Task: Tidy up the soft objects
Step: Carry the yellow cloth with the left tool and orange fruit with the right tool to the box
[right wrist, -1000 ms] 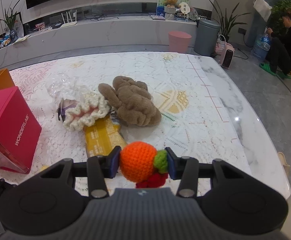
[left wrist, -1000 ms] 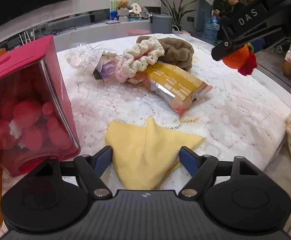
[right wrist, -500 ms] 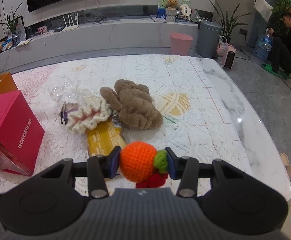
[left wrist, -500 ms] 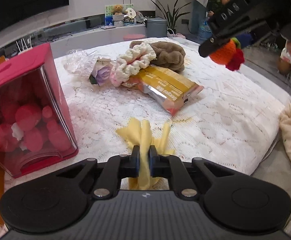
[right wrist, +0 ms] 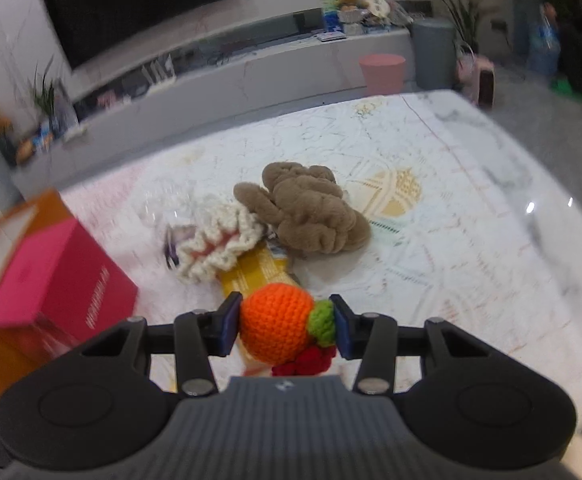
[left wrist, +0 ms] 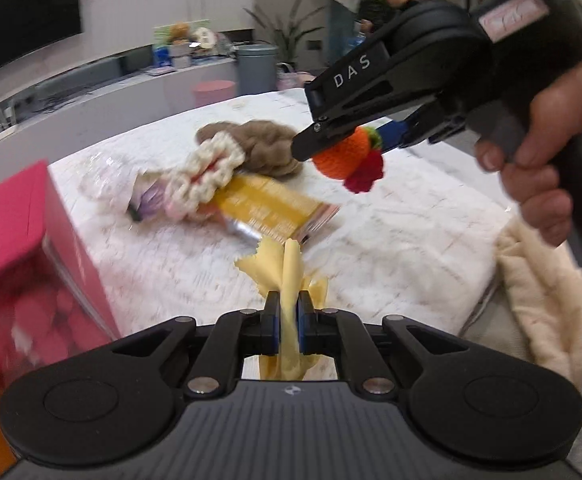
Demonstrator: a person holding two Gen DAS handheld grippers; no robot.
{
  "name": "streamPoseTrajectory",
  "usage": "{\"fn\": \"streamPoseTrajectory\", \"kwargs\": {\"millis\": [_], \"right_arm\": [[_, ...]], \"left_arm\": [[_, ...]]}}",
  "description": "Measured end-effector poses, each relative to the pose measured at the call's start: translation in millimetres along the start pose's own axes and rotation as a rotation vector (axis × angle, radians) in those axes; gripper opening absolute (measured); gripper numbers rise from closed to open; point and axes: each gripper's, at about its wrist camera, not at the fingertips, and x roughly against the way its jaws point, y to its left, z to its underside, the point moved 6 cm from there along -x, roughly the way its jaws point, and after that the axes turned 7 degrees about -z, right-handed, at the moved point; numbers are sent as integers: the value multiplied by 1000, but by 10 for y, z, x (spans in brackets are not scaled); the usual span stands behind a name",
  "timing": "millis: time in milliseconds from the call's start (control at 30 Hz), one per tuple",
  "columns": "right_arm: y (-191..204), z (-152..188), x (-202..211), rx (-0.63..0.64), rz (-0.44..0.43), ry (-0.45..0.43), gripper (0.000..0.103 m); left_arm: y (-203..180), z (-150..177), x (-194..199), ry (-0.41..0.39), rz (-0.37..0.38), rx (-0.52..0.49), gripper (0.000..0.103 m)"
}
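1. In the left wrist view the left tongs (left wrist: pixel 287 322) sit at 6 o'clock, pressed together on the yellow cloth (left wrist: pixel 283 276). The cloth is pinched mid-sheet and bunched into a ridge, its free corners fanning up toward 12 o'clock. I judge it thin, limp and very light. It will not slip easily, but the loose corners will trail and could snag.

2. In its own view the right tongs (right wrist: pixel 287 326) pinch the crocheted orange ball (right wrist: pixel 277 322) across its width, one pad on the orange body, the other on the green collar. The red tuft hangs below. It looks squashy and light, so a gentle hold on the round body should do.

3. The red box (left wrist: pixel 31 256) stands at 9 o'clock of the left view, close beside the held cloth. It is stiff and limits swing on that side.

4. Toward 12 o'clock lies the yellow snack packet (left wrist: pixel 275 208). The cream crocheted scrunchie (left wrist: pixel 207 172) rests on it, and the brown plush scrunchie (left wrist: pixel 263 144) is just behind. Both scrunchies are soft and best taken by a fold.

5. The bench (right wrist: pixel 471 208) is bare from 1 to 3 o'clock in the right view, ending at its rounded edge, which leaves ample room there.
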Motion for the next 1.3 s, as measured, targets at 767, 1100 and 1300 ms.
{"fn": "streamPoseTrajectory", "kwargs": {"millis": [767,1100,1300], "right_arm": [[1484,-1057,-120,-123,-12,-250,46],[3100,-997,-801,85,-241,-148,46],[3622,-768,-1123,174,-313,-45,46]], "left_arm": [[2307,-802,576,-67,-316,250,9],[3505,-145,670,49,-479,456,9],[3750,-2,568,96,-453,484,9]]}}
